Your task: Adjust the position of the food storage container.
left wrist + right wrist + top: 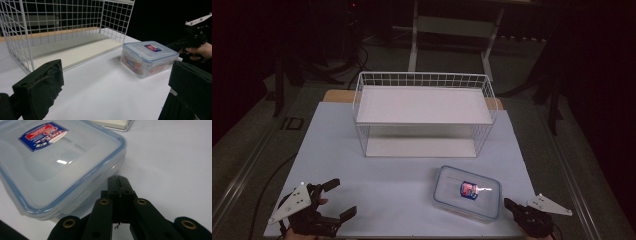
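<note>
Lidded plastic box (467,193) on table (387,185) just front-right of wire basket (424,112), long axis angled left-right, contents probably food, blurred; left hand-held gripper (338,198) open, right hand-held gripper (120,183) closed beside box.

One wire basket (424,112), one lidded plastic container (467,192), one white table (362,180), two grippers: left gripper (339,198), right gripper (512,205).

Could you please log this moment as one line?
left gripper open, idle | right gripper shut beside lidded container | wire rack empty
</note>
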{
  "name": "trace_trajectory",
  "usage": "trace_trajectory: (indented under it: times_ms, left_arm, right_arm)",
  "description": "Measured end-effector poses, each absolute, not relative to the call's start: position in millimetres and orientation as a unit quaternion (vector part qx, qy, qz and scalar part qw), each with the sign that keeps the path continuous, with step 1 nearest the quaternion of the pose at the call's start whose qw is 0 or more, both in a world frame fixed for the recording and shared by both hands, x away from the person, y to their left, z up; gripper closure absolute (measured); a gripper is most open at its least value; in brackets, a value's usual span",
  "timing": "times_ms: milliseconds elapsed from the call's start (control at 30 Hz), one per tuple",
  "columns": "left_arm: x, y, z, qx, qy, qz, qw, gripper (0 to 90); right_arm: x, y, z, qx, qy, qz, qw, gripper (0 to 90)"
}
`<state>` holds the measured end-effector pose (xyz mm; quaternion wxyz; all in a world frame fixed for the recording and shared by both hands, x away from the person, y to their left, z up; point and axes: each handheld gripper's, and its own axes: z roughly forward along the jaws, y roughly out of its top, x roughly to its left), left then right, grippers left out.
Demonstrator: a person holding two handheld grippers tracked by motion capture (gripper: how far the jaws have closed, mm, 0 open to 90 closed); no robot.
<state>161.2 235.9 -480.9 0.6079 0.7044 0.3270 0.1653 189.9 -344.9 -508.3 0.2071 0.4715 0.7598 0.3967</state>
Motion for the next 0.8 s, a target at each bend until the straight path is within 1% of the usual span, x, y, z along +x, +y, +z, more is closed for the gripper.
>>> trace_trajectory:
  times_ms: [433, 667, 800]
  left_arm:
    - [161.0, 235.0, -480.8, 0.706, 0.326, 0.163, 0.607, 0.0]
    - [161.2, 234.9, -481.3, 0.707, 0.327, 0.161, 0.607, 0.0]
    - [161.0, 234.7, -481.4, 0.707, 0.326, 0.16, 0.607, 0.0]
  right_arm:
    - [203.3, -328.7, -503.6, 0.456, 0.772, 0.396, 0.2, 89.9]
    - [218.9, -310.6, -503.4, 0.439, 0.78, 0.405, 0.185, 89.9]
    - [229.0, -297.9, -503.8, 0.424, 0.787, 0.408, 0.185, 89.9]
